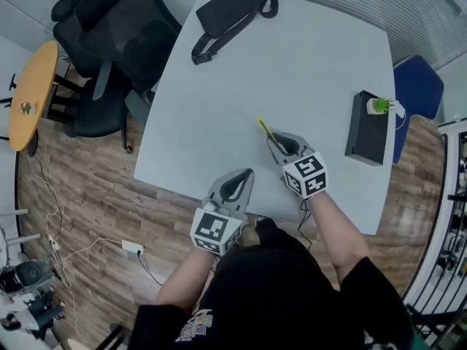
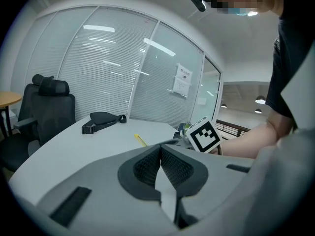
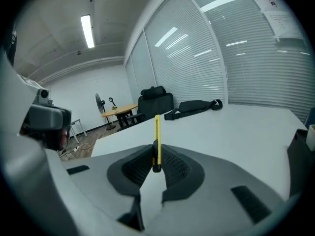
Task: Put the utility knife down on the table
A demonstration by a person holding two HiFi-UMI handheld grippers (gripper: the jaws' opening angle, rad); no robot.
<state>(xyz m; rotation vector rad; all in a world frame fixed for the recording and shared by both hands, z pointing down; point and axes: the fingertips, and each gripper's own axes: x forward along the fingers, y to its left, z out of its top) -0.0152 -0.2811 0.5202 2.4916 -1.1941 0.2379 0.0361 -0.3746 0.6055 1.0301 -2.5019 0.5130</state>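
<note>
I am in an office. I stand at a big white table (image 1: 219,122). Black desk chairs (image 1: 117,42) wait by its left edge. Glass walls (image 2: 108,73) with blinds close the room in, and a paper notice (image 2: 183,80) sticks on one. A long lamp (image 3: 87,31) shines on the ceiling. A small round wooden table (image 1: 33,93) stands on the wood floor (image 1: 80,195).

Utility knife (image 3: 156,127): yellow body, black end. Right gripper (image 3: 156,154) and left gripper (image 2: 161,150): grey shells, black ribbed pads, and marker cubes (image 1: 305,175) in black-and-white squares. Table (image 1: 292,71) beneath both: pale grey-white. Bag (image 1: 226,14) beyond the jaws: black. Box (image 1: 367,128) right of the right gripper: black, topped with green plant (image 1: 382,105).
</note>
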